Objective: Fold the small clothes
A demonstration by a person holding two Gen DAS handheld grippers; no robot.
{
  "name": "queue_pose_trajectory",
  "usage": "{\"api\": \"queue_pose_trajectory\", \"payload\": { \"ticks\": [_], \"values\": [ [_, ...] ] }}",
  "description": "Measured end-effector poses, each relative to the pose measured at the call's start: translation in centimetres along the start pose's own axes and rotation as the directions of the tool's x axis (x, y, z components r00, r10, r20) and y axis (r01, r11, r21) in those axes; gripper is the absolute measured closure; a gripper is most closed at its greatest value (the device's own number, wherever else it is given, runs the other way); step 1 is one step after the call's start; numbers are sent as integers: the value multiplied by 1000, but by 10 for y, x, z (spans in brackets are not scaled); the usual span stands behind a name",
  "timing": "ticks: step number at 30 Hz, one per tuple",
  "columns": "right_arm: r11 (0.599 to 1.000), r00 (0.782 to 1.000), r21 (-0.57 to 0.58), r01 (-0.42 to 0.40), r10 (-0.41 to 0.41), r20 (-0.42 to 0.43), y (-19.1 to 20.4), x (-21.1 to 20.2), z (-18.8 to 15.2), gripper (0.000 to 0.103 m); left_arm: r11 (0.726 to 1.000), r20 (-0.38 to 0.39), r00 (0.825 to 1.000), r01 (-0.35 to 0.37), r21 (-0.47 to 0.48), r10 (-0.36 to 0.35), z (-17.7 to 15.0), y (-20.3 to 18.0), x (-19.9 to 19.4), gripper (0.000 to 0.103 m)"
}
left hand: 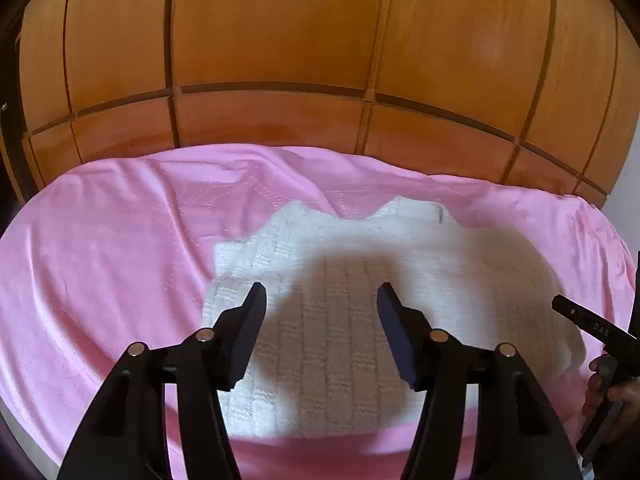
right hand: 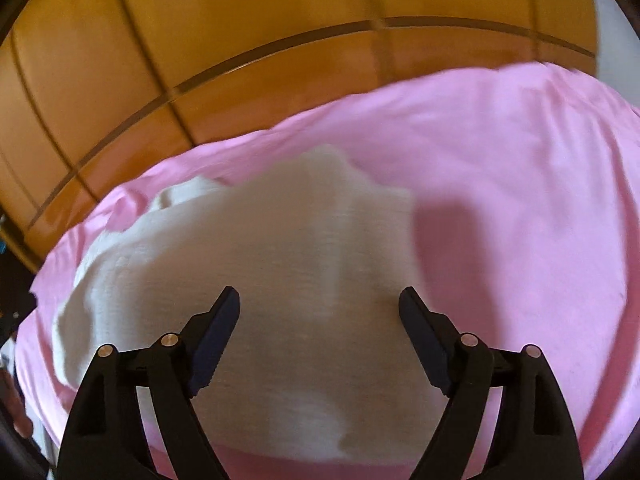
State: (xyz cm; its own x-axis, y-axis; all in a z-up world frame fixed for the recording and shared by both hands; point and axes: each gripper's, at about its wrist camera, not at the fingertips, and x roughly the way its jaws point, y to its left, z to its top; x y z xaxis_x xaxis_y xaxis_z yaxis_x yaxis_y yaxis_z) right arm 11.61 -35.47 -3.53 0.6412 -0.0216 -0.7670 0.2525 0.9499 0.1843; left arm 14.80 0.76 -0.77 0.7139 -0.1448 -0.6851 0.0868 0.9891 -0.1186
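1. Left gripper (left hand: 320,296) is spread wide with nothing in it, hovering over the near half of the white knit garment (left hand: 340,280). Right gripper (right hand: 320,300) is the same deal: gaping, empty, above the same piece.
2. That garment lies mostly flat on the pink sheet (left hand: 100,240), with lumpy, bunched bits along its far edge, towards the wooden headboard (left hand: 280,40).
3. Handling guess: chunky ribbed knit, so soft, floppy and light. It probably won't hold a crease and will sag the second you lift it. Not fragile, but the stitches could snag or stretch.
4. Where I'd grab: pinch an outer edge or corner, one per gripper, taking just the knit's own layers.
5. Watch out: the sheet looks smooth and loose, so a deep pinch could drag it along too.
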Motion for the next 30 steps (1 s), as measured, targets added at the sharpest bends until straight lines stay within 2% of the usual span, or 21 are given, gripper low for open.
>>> {"api": "queue_pose_trajectory", "payload": {
  "ticks": [3,8,13,15,19,20,22,24,26,27,28,30],
  "values": [
    [998,999,62,28,-27,-18,-24,-1,-6,22,1000,4,1000,3,3,-3,-2,-5,-5,39],
    [991,999,125,47,-44,-26,-51,-7,-21,22,1000,5,1000,13,21,-13,-6,-17,-10,39],
    [989,1000,146,6,-8,16,-54,-22,-22,22,998,-7,1000,14,55,-14,-11,-28,-8,39],
    [994,998,113,3,-9,54,-45,-31,-18,22,997,-13,1000,-22,75,23,-14,-30,-4,39],
    [999,994,38,-8,4,106,-23,-45,-9,22,997,-25,997,-74,-7,74,-22,2,2,37],
    [999,993,10,-49,47,104,-16,-48,-8,23,995,-38,995,-90,-33,89,-24,14,6,36],
    [993,990,-40,-110,113,86,-1,-50,-7,24,989,-90,991,-107,-102,97,-31,46,17,36],
    [990,991,-89,-105,112,78,13,-48,-8,24,984,-130,987,-112,-142,93,-40,69,26,36],
    [986,992,-120,-114,121,47,26,-38,-11,24,981,-163,985,-93,-172,65,-48,84,32,40],
    [986,994,-133,-98,104,35,31,-31,-11,24,981,-171,984,-77,-178,46,-52,87,35,52],
    [987,996,-135,-86,90,27,32,-25,-11,24,982,-183,983,-55,-181,22,-55,89,39,60],
    [990,995,-102,-99,96,-30,28,-3,-8,24,984,-219,975,-68,-163,31,-61,90,52,69]
  ]
}}
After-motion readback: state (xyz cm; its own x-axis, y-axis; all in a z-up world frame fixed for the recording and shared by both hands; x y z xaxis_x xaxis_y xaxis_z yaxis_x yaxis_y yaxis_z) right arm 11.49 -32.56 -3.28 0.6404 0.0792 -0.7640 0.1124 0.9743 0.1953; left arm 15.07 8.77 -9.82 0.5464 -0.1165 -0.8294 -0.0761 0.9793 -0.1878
